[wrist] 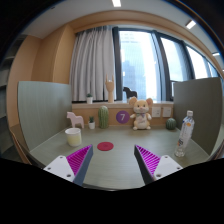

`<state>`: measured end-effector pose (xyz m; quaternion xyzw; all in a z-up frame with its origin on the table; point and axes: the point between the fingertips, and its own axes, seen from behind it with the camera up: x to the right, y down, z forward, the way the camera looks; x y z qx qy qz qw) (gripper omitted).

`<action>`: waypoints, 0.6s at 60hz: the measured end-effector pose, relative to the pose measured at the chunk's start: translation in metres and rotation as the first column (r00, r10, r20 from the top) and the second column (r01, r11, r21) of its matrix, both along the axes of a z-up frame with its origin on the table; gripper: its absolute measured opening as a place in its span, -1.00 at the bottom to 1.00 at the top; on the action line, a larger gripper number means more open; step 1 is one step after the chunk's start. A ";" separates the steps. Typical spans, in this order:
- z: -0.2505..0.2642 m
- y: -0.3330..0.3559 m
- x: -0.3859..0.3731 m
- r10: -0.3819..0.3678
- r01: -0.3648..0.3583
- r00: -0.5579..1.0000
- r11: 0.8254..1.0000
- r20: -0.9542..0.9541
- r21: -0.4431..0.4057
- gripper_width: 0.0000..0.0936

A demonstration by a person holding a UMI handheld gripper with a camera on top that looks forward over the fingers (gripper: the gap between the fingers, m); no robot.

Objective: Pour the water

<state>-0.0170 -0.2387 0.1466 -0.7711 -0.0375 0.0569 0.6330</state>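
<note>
The gripper [109, 163] hangs above a grey-green table top [115, 170] with its two fingers spread wide and nothing between them. Each finger carries a magenta ribbed pad [76, 161] on its inner face.

Seen from the fingers, the things stand like this. At about 3 o'clock, just beyond the right finger, there is a clear plastic water bottle [184, 133] with a white cap and a pale label; it stands upright on the table, and I cannot tell how much water is inside. At about 10 o'clock, beyond the left finger, stands a white ceramic mug [73, 137] with its handle to one side, also upright. At 12 o'clock, just ahead of the gap between the fingers, a small flat red disc [105, 147] lies on the table.

Farther at 12 o'clock, along the back of the table, there is a row of things: a green tall bottle [103, 118], a purple round object [122, 117] with a white mark, and a beige plush toy animal [141, 114] that sits upright. At about 11 o'clock stands a tall yellowish cup-like thing [73, 120]. Near the far right, close to the bottle, a dark green round object [170, 124] rests.

Behind the table are a large window [140, 60] and a grey curtain [93, 60]. Low partition walls [40, 105] stand at both sides of the table.
</note>
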 end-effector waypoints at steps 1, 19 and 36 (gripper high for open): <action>-0.007 0.000 0.012 -0.006 0.006 1.000 1.000 0.002 -0.005 0.82; -0.040 0.017 0.216 -0.288 0.287 0.958 0.958 -0.020 -0.014 0.80; -0.026 0.090 0.307 -0.363 0.360 0.931 0.931 0.036 0.064 0.81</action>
